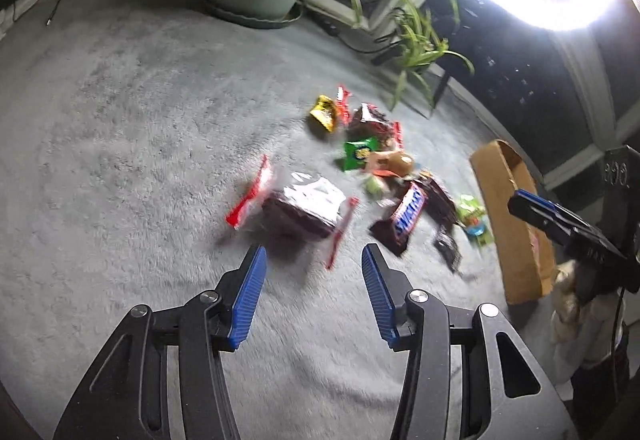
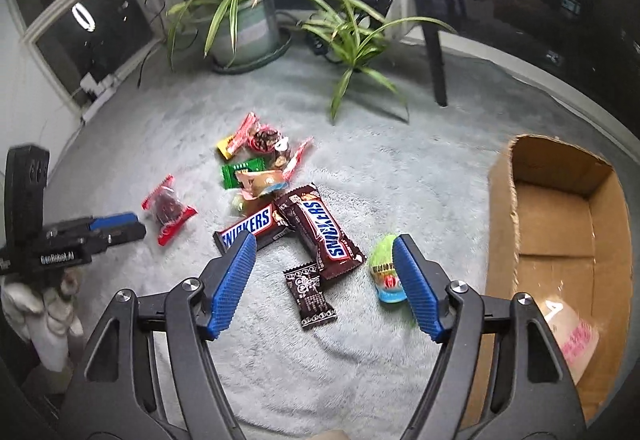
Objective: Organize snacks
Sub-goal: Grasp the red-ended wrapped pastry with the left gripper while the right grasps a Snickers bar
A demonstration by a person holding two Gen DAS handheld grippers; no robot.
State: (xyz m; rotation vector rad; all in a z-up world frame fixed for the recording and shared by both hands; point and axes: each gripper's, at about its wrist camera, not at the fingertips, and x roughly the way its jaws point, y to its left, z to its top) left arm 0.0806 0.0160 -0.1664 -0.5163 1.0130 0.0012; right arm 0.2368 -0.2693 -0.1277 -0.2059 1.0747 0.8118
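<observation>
Your left gripper (image 1: 314, 262) and right gripper (image 2: 324, 252) both gape empty above the snacks (image 2: 276, 208), which look blurred.

Home room: grey carpet (image 2: 400, 168), potted plant (image 2: 240, 28), windows (image 2: 80, 20).

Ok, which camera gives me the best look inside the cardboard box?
The right wrist view. There the cardboard box opens toward the camera, showing its floor and inner walls. The left wrist view shows the box only edge-on at the frame's right side, its inside hidden.

Both grippers (image 1: 314, 260) (image 2: 325, 248) tilted down, fingers (image 1: 252, 296) apart
</observation>
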